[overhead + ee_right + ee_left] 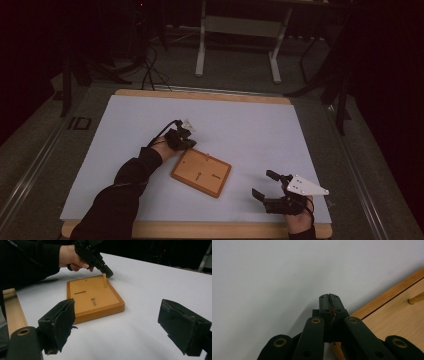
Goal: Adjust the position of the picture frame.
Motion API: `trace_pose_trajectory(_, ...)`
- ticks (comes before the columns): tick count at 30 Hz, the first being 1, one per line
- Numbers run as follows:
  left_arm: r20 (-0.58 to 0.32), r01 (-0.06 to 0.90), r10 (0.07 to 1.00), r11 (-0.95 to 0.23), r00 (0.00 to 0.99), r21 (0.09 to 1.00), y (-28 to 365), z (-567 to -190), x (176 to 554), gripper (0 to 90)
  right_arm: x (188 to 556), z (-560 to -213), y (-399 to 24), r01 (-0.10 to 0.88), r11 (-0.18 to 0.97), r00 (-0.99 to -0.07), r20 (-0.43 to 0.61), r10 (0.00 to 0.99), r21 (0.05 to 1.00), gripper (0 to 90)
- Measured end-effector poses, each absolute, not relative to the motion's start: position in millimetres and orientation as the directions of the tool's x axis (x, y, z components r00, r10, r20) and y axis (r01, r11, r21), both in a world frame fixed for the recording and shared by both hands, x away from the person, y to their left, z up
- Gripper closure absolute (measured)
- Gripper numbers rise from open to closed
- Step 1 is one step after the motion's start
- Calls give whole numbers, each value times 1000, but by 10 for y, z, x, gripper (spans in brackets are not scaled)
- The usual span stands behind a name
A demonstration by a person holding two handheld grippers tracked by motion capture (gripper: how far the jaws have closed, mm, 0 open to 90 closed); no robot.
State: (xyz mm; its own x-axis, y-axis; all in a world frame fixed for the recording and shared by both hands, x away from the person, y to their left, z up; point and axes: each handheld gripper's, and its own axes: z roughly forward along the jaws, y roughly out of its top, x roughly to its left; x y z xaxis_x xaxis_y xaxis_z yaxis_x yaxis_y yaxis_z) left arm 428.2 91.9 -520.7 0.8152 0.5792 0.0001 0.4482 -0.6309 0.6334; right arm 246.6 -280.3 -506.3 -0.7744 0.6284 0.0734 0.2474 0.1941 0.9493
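Observation:
A flat wooden board (201, 172) with a raised rim lies on the white sheet near the table's middle. In the right gripper view the board (92, 296) carries two dark peg-shaped recesses and a short wooden peg (104, 280) that stands upright near its far edge. My left gripper (189, 144) is shut with nothing between its jaws, its tip (108, 273) just beside that peg at the board's far corner. The left gripper view has the shut jaws (330, 300) over the white sheet, with the board's rim (387, 296) to the right. My right gripper (265, 185) stands open to the board's right, pads (58, 322) wide apart.
The white sheet (240, 125) covers most of a wooden table whose near edge (200, 230) shows as a bare strip. Beyond the far edge stands a white desk frame (237, 35) on a dark floor with cables (150, 70).

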Motion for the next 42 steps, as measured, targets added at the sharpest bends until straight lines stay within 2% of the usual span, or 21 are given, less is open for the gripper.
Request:
trace_pose_trajectory(22,-10,449,566,-643,824,621,1254,-5204,3879,900,2465,-5064,-2773,248,203,-777,69,626,947,140)
trace_pose_trajectory(42,-27,443,546,-648,837,619,1275,-5253,3761,900,2467,-5065,-2758,250,207,-777,68,626,946,140)
